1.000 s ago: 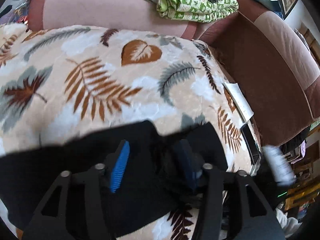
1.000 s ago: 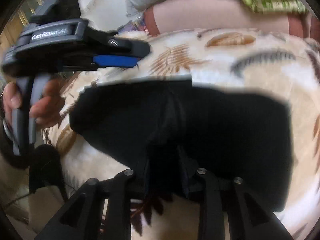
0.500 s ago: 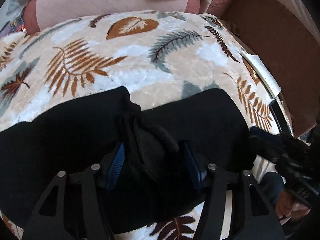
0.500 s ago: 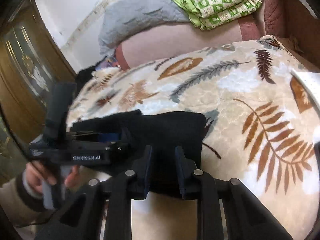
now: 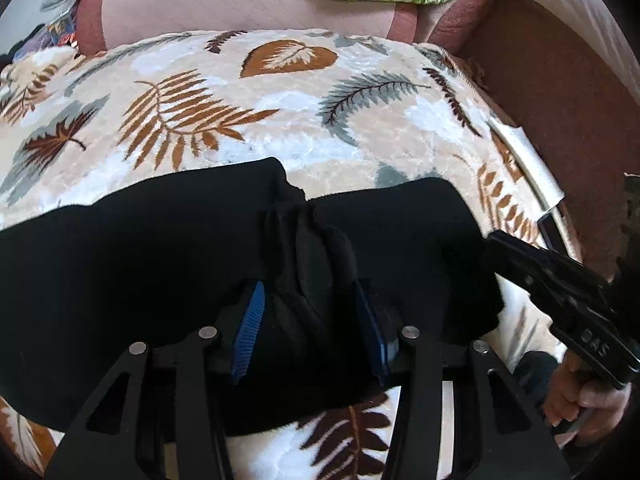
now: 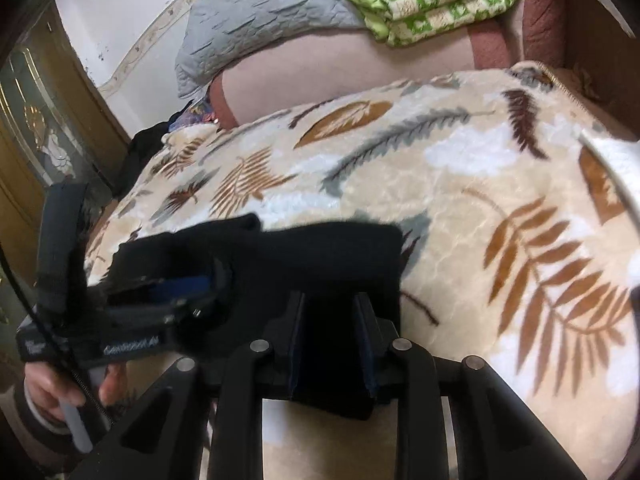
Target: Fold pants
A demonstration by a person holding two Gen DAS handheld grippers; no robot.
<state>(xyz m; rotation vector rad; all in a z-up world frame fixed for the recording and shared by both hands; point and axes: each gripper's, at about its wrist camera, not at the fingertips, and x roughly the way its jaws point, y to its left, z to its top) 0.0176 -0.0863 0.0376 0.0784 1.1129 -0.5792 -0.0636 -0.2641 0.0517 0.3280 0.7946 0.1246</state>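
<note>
Your left gripper (image 5: pixel 308 320) was closing around bunched black pants (image 5: pixel 140 272); your right gripper (image 6: pixel 330 344) was opening, pants between its pads, their near edge hidden

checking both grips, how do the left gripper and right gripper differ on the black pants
The left gripper brackets a bunched ridge mid-garment of the black pants, jaws wide and closing. The right gripper holds the pants' near edge, jaws narrower, now opening. The left's blue pads show; the right's are mostly hidden. Both have cloth between the jaws.
</note>
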